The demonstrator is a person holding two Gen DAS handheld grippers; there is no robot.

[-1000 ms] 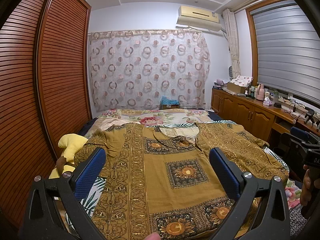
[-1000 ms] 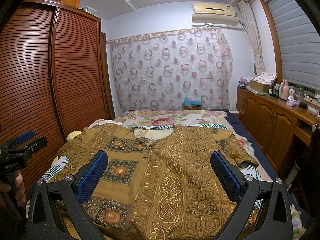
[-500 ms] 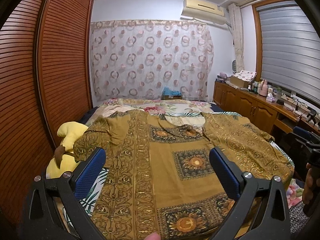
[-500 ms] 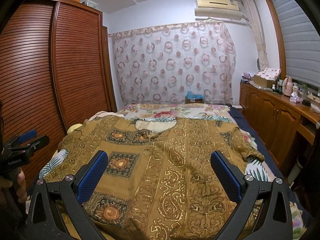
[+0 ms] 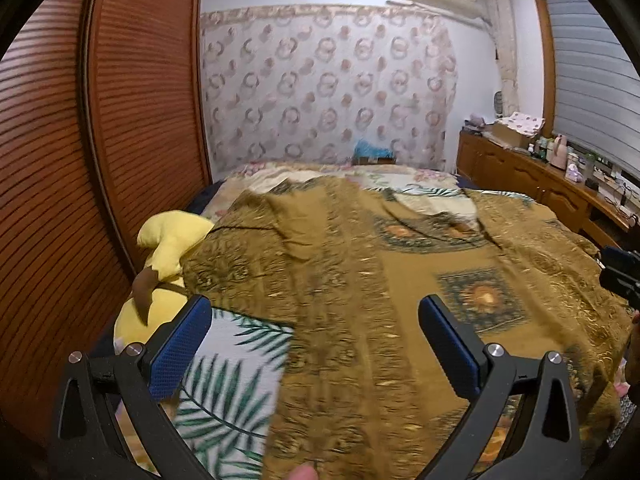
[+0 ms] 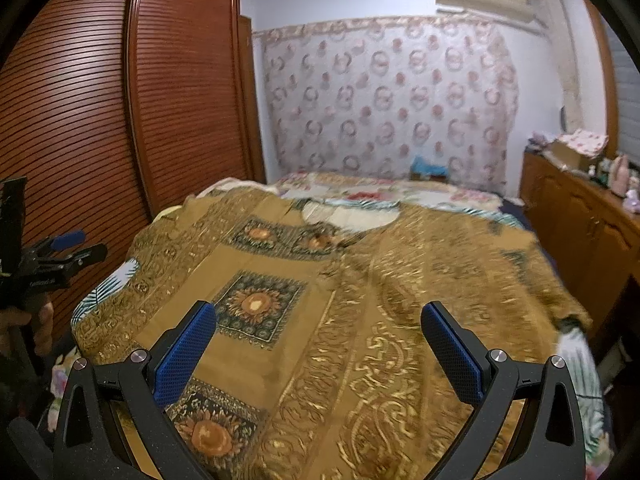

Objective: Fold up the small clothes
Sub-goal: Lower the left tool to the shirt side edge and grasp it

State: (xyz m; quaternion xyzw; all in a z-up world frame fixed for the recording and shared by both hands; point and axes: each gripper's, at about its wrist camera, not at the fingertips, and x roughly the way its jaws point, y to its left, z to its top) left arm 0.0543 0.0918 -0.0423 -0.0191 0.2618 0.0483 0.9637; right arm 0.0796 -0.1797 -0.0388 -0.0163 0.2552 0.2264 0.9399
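Observation:
A brown and gold patterned garment [image 5: 400,280] with sunflower squares lies spread flat across the bed; it also shows in the right wrist view [image 6: 340,300]. My left gripper [image 5: 314,332] is open and empty, held above the garment's lower left part and the leaf-print sheet. My right gripper [image 6: 318,336] is open and empty, held above the garment's lower middle. The left gripper also shows at the left edge of the right wrist view [image 6: 60,256]. The right gripper shows at the right edge of the left wrist view [image 5: 620,272].
A yellow plush toy [image 5: 168,248] lies at the bed's left edge by the slatted wooden wardrobe [image 5: 80,160]. A wooden cabinet [image 5: 540,184] with bottles and a box runs along the right wall. A patterned curtain [image 6: 392,100] hangs behind the bed.
Both grippers have tilted down and moved closer to the garment. The left view has swung left toward the plush toy and sheet. Both stay open.

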